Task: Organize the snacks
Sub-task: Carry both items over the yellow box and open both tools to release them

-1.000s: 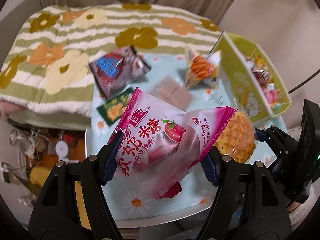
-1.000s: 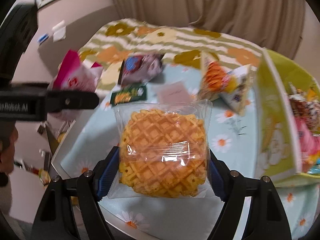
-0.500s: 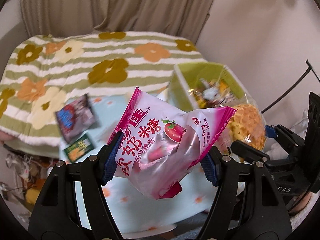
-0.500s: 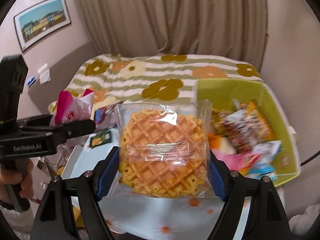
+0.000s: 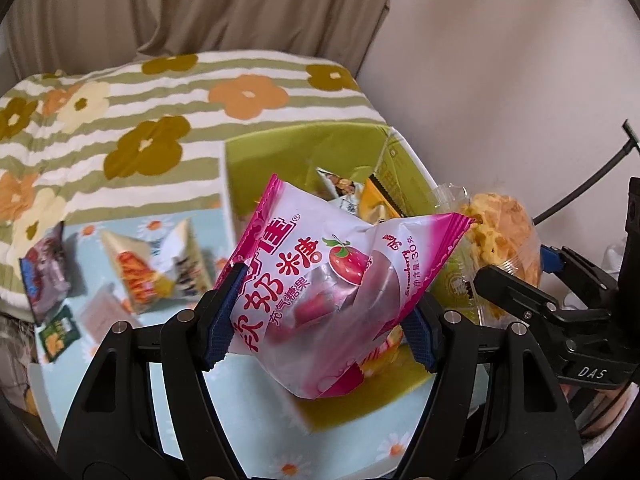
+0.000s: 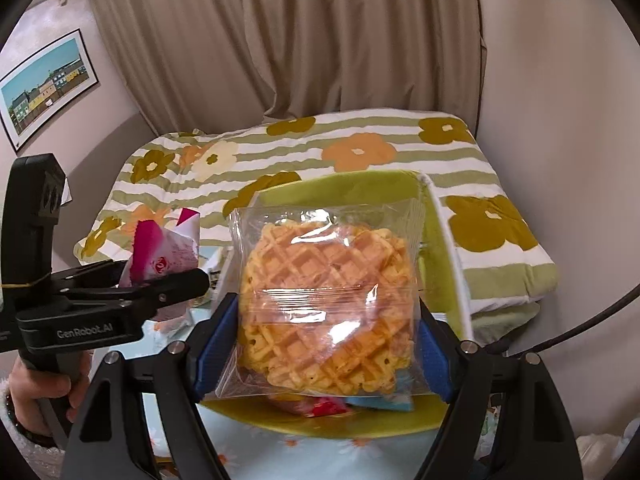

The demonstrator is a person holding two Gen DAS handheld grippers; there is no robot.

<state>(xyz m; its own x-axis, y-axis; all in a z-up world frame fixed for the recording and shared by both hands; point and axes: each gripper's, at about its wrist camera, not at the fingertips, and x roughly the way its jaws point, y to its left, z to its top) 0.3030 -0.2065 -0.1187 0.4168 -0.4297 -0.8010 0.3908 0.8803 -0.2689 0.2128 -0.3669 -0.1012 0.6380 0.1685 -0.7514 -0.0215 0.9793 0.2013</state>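
The left gripper (image 5: pixel 320 320) is clamped on a pink candy bag (image 5: pixel 320 280), pads pressing its sides so it hangs free, tilted. The right gripper (image 6: pixel 320 344) is closed on a wrapped waffle (image 6: pixel 324 304), held flat-on by its edges — likely to keep it from cracking. Both packs hang above the green box (image 5: pixel 276 152), which already holds several snacks (image 5: pixel 356 196); carrying two at once probably saves a trip. Beside the box, on the daisy cloth (image 5: pixel 248 408), a triangular pack (image 5: pixel 136 276), a dark bag (image 5: pixel 42 276) and a small green packet (image 5: pixel 58 334) wait, apart from each other. Beyond lies a flowered quilt (image 5: pixel 168 96) — then the curtain (image 6: pixel 280 48).
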